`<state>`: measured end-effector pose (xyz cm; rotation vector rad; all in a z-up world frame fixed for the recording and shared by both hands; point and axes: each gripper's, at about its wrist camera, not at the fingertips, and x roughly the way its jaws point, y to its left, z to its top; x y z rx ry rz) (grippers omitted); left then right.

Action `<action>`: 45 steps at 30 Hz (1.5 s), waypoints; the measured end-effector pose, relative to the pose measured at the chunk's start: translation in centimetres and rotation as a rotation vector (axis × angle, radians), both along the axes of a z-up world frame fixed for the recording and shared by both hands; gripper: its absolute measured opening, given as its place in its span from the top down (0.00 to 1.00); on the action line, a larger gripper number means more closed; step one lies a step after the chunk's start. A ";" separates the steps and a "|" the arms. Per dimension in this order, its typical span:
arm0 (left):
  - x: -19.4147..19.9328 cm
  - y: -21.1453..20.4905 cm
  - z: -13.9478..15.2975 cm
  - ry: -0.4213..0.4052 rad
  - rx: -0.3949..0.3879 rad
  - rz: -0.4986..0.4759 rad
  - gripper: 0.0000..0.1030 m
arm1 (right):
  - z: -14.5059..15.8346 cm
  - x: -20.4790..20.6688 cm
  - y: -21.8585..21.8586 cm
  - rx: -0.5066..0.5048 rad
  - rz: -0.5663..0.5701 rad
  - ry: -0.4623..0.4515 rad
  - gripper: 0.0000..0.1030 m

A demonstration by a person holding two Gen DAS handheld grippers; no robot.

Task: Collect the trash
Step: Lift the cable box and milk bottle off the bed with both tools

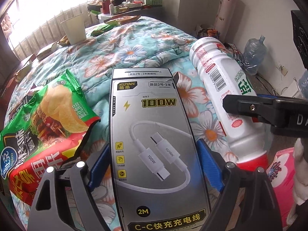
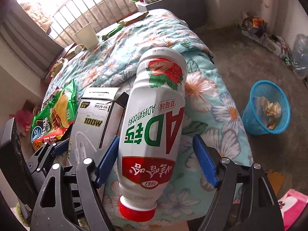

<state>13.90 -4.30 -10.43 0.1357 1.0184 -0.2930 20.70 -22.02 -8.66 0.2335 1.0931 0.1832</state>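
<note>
1. Box (image 1: 152, 134) for a cable sits in the middle of the frame, squeezed by our left claw (image 1: 154, 157).
2. We see the white bottle (image 2: 154, 127) mid-frame inside our right claw (image 2: 156, 159); the right pad is off it, so it is let go.
3. Our blue bin (image 2: 266, 106) waits at the right edge.

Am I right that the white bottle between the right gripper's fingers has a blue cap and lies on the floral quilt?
Not quite: the cap is red, as the right wrist view shows. The rest holds: the white bottle lies on the floral quilt between the right gripper fingers.
</note>
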 end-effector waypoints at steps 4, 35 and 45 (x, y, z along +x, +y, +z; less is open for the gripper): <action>-0.5 -0.4 0.1 -0.033 0.045 -0.021 0.19 | -0.3 0.1 0.7 -0.023 -0.001 0.001 0.29; -2.0 -0.5 0.0 -0.055 0.054 -0.069 0.08 | 0.0 -0.3 0.5 -0.038 -0.032 -0.004 0.29; -1.7 -0.1 -0.5 -0.025 0.036 -0.065 0.15 | -0.8 -0.3 0.7 0.011 -0.026 0.024 0.30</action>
